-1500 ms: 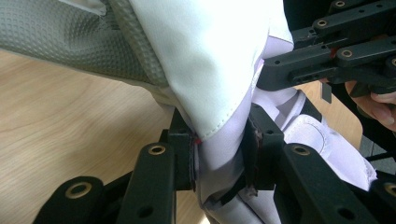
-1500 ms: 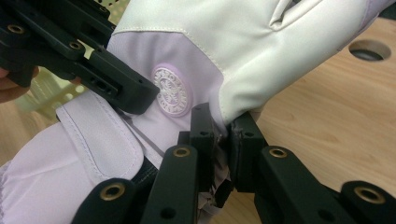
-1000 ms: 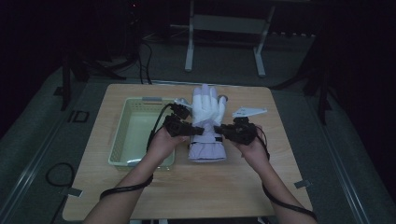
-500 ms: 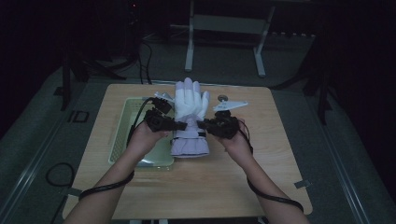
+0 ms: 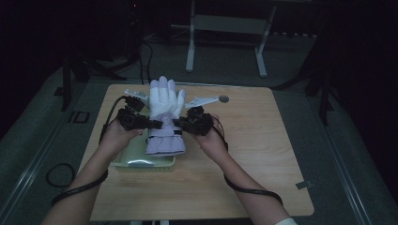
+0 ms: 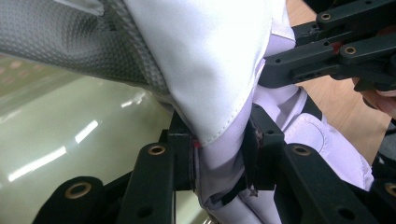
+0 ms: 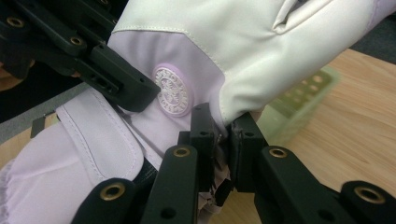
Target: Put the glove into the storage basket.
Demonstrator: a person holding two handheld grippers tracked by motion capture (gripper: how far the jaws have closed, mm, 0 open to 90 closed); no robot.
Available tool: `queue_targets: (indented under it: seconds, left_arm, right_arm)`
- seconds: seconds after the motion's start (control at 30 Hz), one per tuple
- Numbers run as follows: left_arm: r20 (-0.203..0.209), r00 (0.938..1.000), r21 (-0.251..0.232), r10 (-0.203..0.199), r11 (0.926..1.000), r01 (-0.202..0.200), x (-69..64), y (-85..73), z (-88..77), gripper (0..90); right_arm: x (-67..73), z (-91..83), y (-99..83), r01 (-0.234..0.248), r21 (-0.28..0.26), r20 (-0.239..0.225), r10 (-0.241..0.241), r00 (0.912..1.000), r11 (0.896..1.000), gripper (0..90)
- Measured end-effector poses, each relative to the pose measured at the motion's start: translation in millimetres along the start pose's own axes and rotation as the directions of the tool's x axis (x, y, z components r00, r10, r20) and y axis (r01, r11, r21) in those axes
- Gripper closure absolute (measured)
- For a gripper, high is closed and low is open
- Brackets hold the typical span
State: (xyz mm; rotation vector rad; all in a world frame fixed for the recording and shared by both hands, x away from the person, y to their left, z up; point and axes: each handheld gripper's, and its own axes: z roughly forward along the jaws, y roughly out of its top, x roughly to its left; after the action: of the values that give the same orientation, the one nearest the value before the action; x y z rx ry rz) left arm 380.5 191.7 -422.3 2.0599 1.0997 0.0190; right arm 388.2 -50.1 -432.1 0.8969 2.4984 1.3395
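A dim room surrounds a wooden table [image 5: 244, 154]. A white-and-lilac glove [image 5: 164, 115] is held off the surface, partly over a pale green tray [image 5: 141, 161]. The left gripper [image 5: 152, 123] and right gripper [image 5: 180, 123] are each clamped on opposite edges of the wrist, apparently so the glove is kept spread flat for placing.
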Motion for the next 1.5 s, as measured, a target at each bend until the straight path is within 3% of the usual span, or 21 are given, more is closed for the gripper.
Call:
queue_targets:
  seconds: [0.3, 0.43, 0.5, 0.57, 0.67, 0.9, 1.03, 1.33, 1.4, 1.5]
  left_arm:
    - [-0.024, 0.9992, 0.021, -0.033, 0.9992, 0.034, 31.2, -15.0, -7.6, 68.6]
    - [-0.021, 0.9983, 0.031, -0.055, 0.998, 0.055, 45.3, -23.2, -0.5, 68.5]
    - [-0.021, 0.9983, 0.031, -0.055, 0.998, 0.055, 45.3, -23.2, -0.5, 68.5]
    - [-0.012, 0.9965, 0.043, -0.083, 0.9956, 0.083, 57.8, -31.9, 8.9, 68.5]
    - [-0.004, 0.9945, 0.058, -0.104, 0.9929, 0.104, 64.7, -39.0, 17.8, 68.5]
    - [0.015, 0.9917, 0.09, -0.128, 0.9879, 0.126, 66.9, -50.9, 36.3, 68.4]
    - [0.003, 0.9915, 0.126, -0.13, 0.9837, 0.128, 67.9, -53.2, 43.9, 68.3]
    - [-0.013, 0.9908, 0.143, -0.135, 0.9805, 0.135, 66.9, -57.4, 53.5, 67.4]
    - [-0.039, 0.99, 0.165, -0.136, 0.9763, 0.14, 66.3, -56.6, 54.6, 61.5]
    - [-0.108, 0.9883, 0.166, -0.107, 0.9782, 0.124, 60.2, -56.8, 58.9, 51.6]
  right_arm:
    - [13.9, 40.8, 9.3, 0.004, 0.038, -0.009, -0.004, 1.0, 0.999, 82.0]
    - [13.4, 57.1, 7.8, -0.004, 0.067, -0.009, 0.005, 0.9999, 0.998, 82.0]
    - [12.8, 61.6, 6.8, -0.008, 0.078, -0.01, 0.009, 0.9999, 0.997, 82.0]
    - [11.2, 72.0, 3.0, -0.022, 0.094, -0.012, 0.023, 0.9997, 0.995, 82.0]
    - [9.5, 83.0, -4.1, -0.034, 0.122, -0.015, 0.036, 0.9992, 0.992, 82.0]
    - [7.4, 91.3, -20.5, -0.034, 0.174, -0.004, 0.036, 0.9994, 0.984, 82.0]
    - [7.6, 96.1, -25.9, -0.043, 0.204, 0.011, 0.042, 0.9991, 0.978, 81.8]
    - [6.7, 102.4, -31.9, -0.052, 0.244, 0.035, 0.045, 0.9984, 0.968, 80.6]
    - [7.3, 102.7, -31.8, -0.05, 0.245, 0.04, 0.042, 0.9983, 0.968, 79.5]
    - [7.5, 103.5, -31.3, -0.049, 0.253, 0.043, 0.04, 0.9983, 0.966, 75.0]
